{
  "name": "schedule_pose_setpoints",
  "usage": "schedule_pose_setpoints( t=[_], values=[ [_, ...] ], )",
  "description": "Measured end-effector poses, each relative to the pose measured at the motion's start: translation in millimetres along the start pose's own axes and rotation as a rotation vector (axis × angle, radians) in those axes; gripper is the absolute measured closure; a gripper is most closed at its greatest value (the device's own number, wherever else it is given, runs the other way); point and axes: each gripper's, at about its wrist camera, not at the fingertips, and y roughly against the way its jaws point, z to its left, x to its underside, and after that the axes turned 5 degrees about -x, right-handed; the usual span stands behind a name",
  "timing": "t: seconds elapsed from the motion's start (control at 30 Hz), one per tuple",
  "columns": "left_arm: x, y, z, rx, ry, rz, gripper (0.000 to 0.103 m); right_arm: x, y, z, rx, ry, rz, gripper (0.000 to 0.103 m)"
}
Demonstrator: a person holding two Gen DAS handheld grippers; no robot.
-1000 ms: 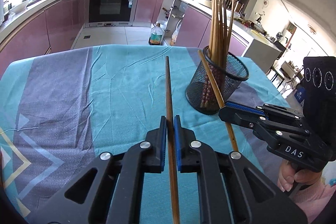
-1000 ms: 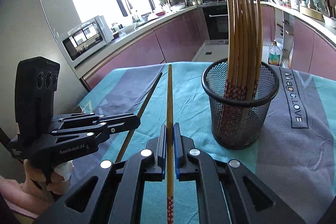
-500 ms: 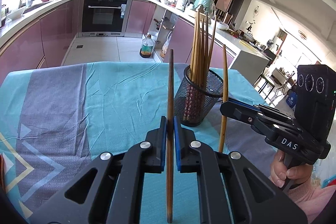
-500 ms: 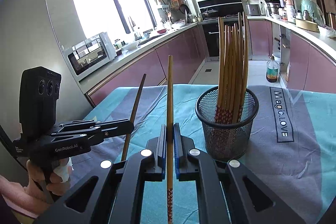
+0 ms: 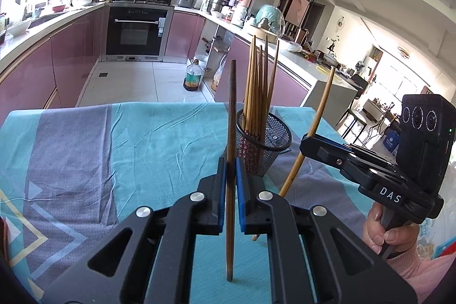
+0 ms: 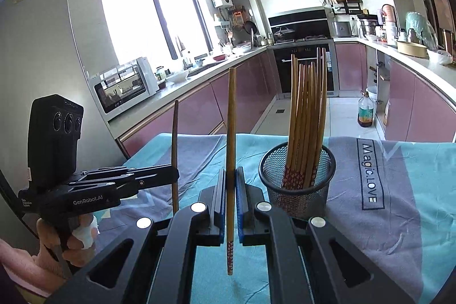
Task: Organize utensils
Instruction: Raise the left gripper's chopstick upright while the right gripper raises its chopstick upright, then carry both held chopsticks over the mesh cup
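My left gripper (image 5: 230,161) is shut on a dark brown chopstick (image 5: 231,110) that stands nearly upright over the cloth. My right gripper (image 6: 230,171) is shut on a lighter chopstick (image 6: 230,116) with a red patterned end, also held upright. A black mesh cup (image 5: 265,146) (image 6: 296,178) with several chopsticks in it stands just right of both held sticks. In the left wrist view the right gripper (image 5: 306,143) holds its stick (image 5: 320,113) tilted, right of the cup. In the right wrist view the left gripper (image 6: 173,174) holds the dark stick (image 6: 174,133) at the left.
A teal and grey tablecloth (image 5: 128,150) (image 6: 399,190) covers the table. Purple kitchen cabinets (image 5: 71,56), an oven (image 5: 136,33) and an oil bottle (image 5: 192,76) on the floor lie beyond its far edge. A hand (image 5: 382,232) grips the right handle; another hand (image 6: 71,244) grips the left.
Both grippers have risen and tipped their chopsticks from slanting forward to nearly upright. The mesh cup now looks lower and farther off in both views.
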Motion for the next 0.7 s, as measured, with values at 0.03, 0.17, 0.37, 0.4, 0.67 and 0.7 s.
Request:
schedule_pose_setpoints(
  t=[0.03,0.17,0.37,0.4,0.67,0.7],
  values=[
    [-0.7,0.1,-0.2,0.001,0.0,-0.003,0.096,-0.6,1.4,-0.6,0.001,0.002,-0.004,0.098],
    [-3.9,3.0,-2.6,0.008,0.0,-0.013,0.096,-3.6,4.8,0.0,0.006,0.007,-0.018,0.098],
    [-9.4,10.0,-6.0,0.013,-0.001,-0.03,0.096,-8.1,9.5,-1.8,0.012,0.01,-0.035,0.098],
    [-10.3,11.0,-7.4,0.013,-0.004,-0.034,0.096,-8.7,10.0,-2.3,0.012,0.009,-0.037,0.098],
    [-18.0,4.5,-9.4,0.02,-0.013,-0.046,0.096,-12.2,16.5,-1.8,0.018,0.017,-0.058,0.098],
    [-18.7,4.6,-9.9,0.021,-0.014,-0.048,0.096,-12.8,17.2,-2.0,0.02,0.019,-0.06,0.098]
  ],
)
